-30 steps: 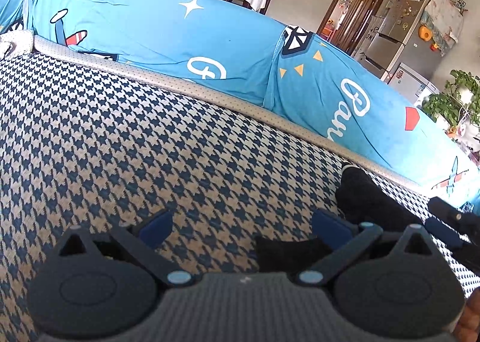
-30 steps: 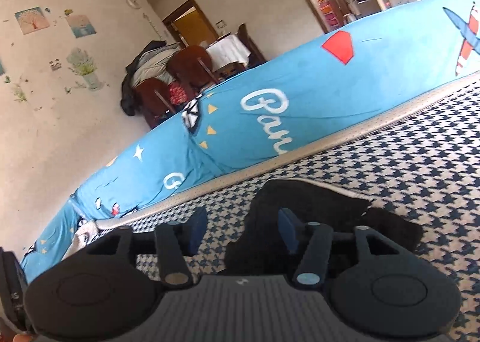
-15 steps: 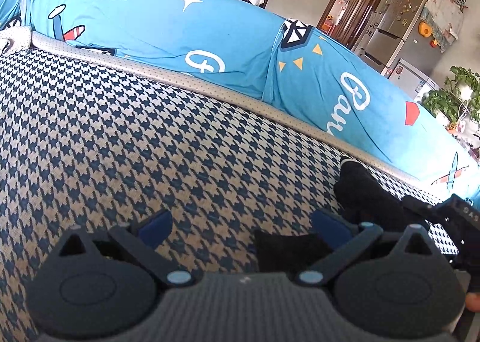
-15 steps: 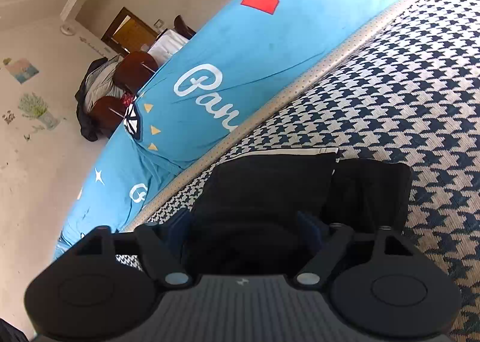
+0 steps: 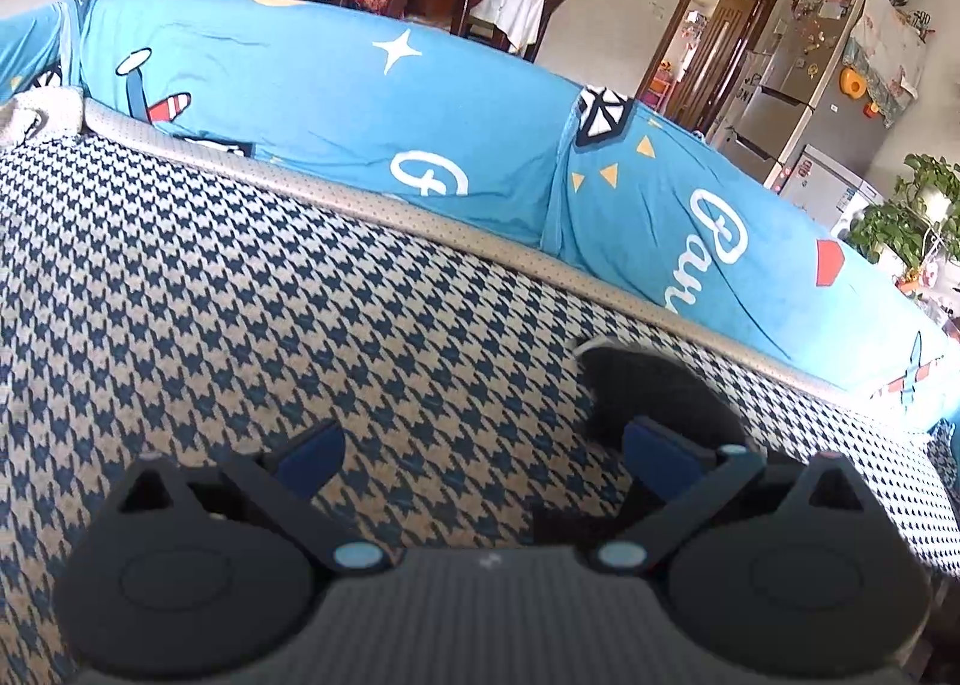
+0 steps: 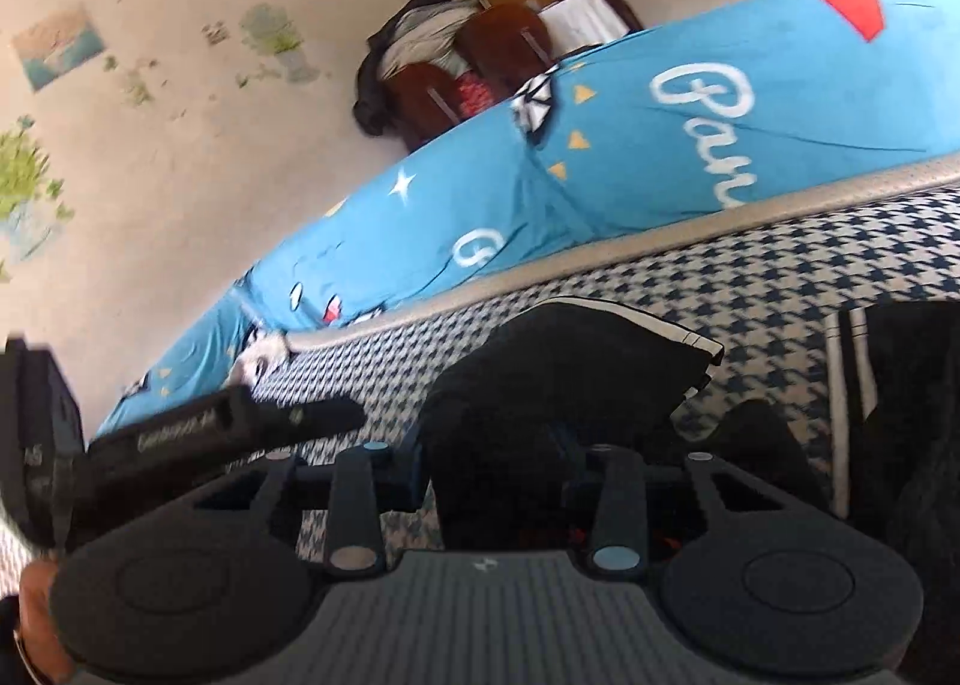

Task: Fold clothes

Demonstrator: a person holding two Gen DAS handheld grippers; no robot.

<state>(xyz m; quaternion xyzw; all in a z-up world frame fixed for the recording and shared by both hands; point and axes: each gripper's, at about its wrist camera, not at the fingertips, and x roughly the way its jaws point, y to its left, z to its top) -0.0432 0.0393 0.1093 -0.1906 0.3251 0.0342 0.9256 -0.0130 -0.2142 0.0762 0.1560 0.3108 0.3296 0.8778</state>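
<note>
Right claw [image 6: 489,466] tight on black garment [image 6: 576,367]

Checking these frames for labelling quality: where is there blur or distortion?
Left wrist: sharp seat cover, but the black garment is smeared, and fisheye bows the backrest. Right wrist: tilted, motion-blurred throughout, worst on the left gripper at lower left.

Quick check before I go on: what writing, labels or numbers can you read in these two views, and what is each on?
"Pan", white script, cut off by the seat edge: on the blue cover.
Single looped white letter, perhaps "G" or "F", uncertain: on the same cover.
White print on the black bar at the left of the right wrist view: too blurred to read.
Papers and magnets on the fridge: too small to read.
</note>
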